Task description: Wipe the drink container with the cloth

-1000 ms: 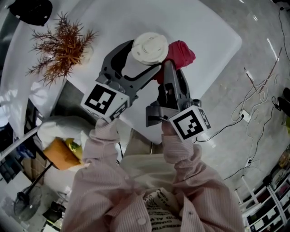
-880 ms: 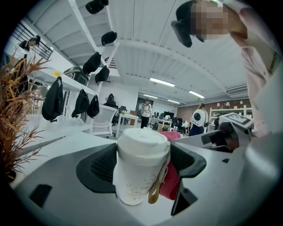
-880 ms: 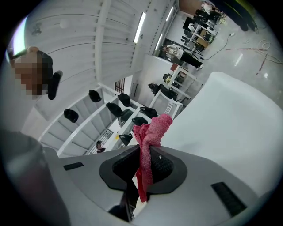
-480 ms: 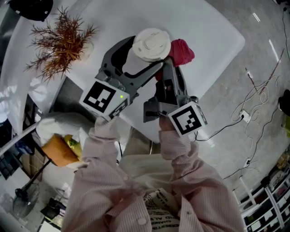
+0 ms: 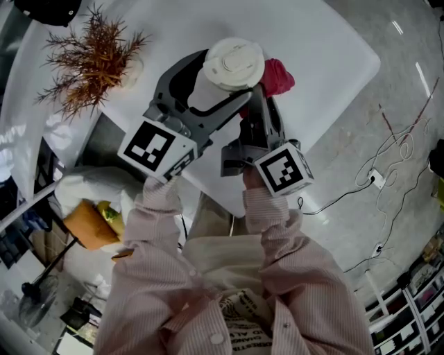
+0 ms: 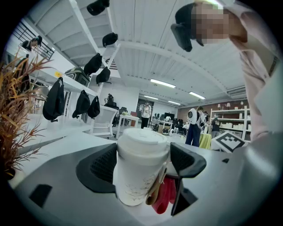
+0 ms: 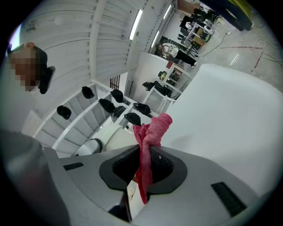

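A white paper cup with a white lid [image 5: 234,64] is held above the white table [image 5: 319,48]; my left gripper [image 5: 223,87] is shut on the cup [image 6: 140,165]. A red cloth [image 5: 277,76] is pinched in my right gripper [image 5: 262,97], which is shut on the cloth [image 7: 150,139]. The cloth presses against the cup's right side; in the left gripper view the cloth [image 6: 164,194] hangs beside the cup's lower right. Both grippers sit close together over the table's near edge.
A dried reddish-brown plant [image 5: 90,59] stands on the table at the left. A black object [image 5: 41,8] lies at the far left corner. Cables [image 5: 388,149] run across the floor on the right. An orange item [image 5: 90,223] sits below the table at left.
Both grippers, with cup and cloth, have shifted slightly up and away across the table. The cloth has stayed against the cup's right side.
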`<state>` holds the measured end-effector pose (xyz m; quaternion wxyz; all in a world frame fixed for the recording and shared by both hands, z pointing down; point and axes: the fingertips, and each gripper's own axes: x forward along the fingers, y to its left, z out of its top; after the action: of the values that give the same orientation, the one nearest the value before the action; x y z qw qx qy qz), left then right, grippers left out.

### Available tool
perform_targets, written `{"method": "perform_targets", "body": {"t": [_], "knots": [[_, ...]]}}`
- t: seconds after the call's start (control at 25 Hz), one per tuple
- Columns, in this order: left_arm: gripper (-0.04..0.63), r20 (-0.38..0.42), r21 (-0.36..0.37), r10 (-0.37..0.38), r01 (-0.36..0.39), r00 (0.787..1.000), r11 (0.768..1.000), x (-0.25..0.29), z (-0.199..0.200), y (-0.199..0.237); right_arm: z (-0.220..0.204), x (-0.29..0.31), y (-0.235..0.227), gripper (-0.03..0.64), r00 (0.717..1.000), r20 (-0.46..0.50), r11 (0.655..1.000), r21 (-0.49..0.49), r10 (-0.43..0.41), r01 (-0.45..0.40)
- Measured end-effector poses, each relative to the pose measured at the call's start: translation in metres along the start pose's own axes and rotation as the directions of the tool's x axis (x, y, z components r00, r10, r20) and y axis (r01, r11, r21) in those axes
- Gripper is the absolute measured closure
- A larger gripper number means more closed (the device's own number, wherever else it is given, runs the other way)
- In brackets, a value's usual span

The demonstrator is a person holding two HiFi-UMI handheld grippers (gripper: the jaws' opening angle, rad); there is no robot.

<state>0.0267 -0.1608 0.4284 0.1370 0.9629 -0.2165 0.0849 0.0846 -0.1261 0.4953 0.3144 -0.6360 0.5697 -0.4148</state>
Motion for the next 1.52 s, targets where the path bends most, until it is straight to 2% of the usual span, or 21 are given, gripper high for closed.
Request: {"method": "perform_targets", "body": {"t": [0.72,1.04,1.36,1.52], "knots": [[0.221,-0.004,0.003,0.004,-0.004,1.000,1.000,0.000,-0.001,0.000,-0.022,0.014,-0.045,0.572,0.993,-0.085,0.996,-0.041,-0.086,0.082],[0.221,-0.013,-0.002,0.011,-0.011,1.000,1.000,0.000,-0.001,0.001,-0.018,0.019,-0.042,0.572,0.981,-0.182,0.995,-0.079,-0.069,0.056],[0.221,-0.041,-0.003,0.012,-0.012,0.999,1.000,0.000,-0.001,0.001,0.009,0.025,-0.024,0.572,0.928,-0.373,0.989,-0.144,-0.014,-0.043],[0.221,-0.053,-0.009,0.015,-0.015,0.998,1.000,0.000,-0.001,0.001,0.026,0.036,-0.005,0.572,0.873,-0.485,0.977,-0.159,0.048,-0.142]]}}
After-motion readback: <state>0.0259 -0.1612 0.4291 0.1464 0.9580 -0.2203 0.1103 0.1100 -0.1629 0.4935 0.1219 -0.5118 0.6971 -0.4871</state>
